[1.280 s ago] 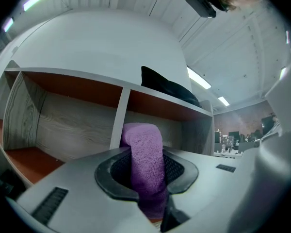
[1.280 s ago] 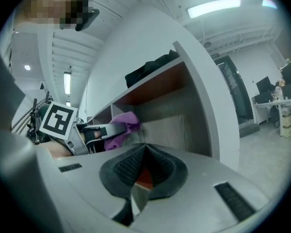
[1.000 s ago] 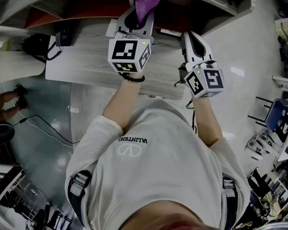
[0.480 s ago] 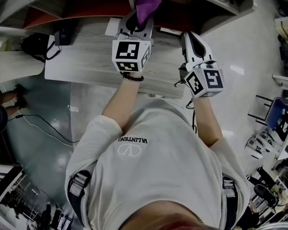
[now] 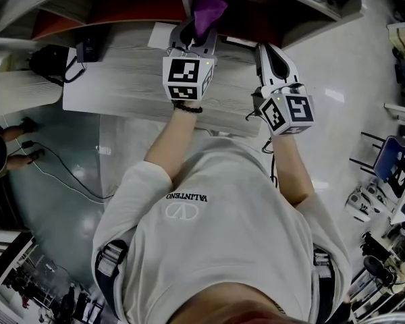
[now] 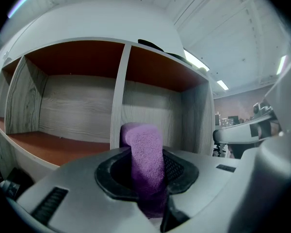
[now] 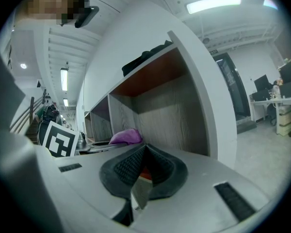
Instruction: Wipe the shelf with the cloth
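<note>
Purple cloth (image 6: 145, 161) sits clamped between the jaws of the left gripper (image 6: 148, 178), a folded length of it rising out past the pads and bending over at its top. In the left gripper view that free end stands right in front of the upright divider (image 6: 120, 93) that splits the shelf (image 6: 77, 108) into two open compartments with grey wood-grain walls and reddish-brown floors; whether the cloth touches the divider cannot be told. From the head view, the left gripper (image 5: 193, 34) is stretched forward over the pale desk top (image 5: 121, 90), and the cloth (image 5: 208, 7) pokes from its tip at the front edge of the shelf (image 5: 121, 5), just beside the divider. The right gripper (image 5: 270, 58) hangs lower and to the right, near the desk's edge and apart from the cloth. In its own view the right gripper (image 7: 141, 171) has its jaws closed together at the tips with nothing gripped, and the cloth (image 7: 126, 136) shows as a purple lump off to its left, before the right-hand compartment. A black bag (image 5: 50, 63) lies on the desk's left end.
</note>
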`<state>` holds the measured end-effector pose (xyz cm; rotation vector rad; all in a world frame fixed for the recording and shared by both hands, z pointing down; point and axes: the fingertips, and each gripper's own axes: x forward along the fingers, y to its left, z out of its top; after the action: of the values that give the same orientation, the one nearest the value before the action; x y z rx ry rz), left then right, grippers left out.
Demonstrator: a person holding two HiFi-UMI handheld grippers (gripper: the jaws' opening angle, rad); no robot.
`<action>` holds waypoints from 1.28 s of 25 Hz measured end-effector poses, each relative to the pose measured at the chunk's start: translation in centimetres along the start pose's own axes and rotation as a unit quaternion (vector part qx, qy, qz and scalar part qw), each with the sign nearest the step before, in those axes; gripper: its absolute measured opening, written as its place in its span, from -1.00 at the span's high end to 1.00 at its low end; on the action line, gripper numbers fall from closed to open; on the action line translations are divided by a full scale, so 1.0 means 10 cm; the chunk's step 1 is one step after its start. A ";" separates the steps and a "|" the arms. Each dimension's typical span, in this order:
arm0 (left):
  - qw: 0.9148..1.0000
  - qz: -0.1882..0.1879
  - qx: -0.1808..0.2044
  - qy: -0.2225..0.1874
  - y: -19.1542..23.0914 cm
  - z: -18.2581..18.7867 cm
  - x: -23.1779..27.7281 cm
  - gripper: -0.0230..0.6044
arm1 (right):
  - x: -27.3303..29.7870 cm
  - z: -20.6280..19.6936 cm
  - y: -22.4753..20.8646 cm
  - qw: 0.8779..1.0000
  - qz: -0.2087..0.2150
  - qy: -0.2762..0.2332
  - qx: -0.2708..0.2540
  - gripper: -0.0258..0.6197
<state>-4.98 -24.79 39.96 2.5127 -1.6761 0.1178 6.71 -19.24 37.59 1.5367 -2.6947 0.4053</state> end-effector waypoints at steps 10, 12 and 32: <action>1.000 -0.006 0.002 0.013 0.01 -0.21 0.04 0.62 | 0.08 -0.18 -0.05 1.000 -0.005 0.017 0.006 0.92; 1.000 -0.006 0.000 0.016 0.02 -0.24 0.05 0.62 | 0.10 -0.18 -0.06 1.000 -0.005 0.017 0.007 0.92; 0.999 -0.008 -0.004 0.033 0.07 -0.62 0.06 0.62 | 0.09 -0.35 -0.10 0.999 -0.023 0.035 0.006 0.92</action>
<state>-5.41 -24.78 46.24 2.4870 -1.6281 0.1887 6.68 -19.65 41.28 1.5541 -2.6050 0.4661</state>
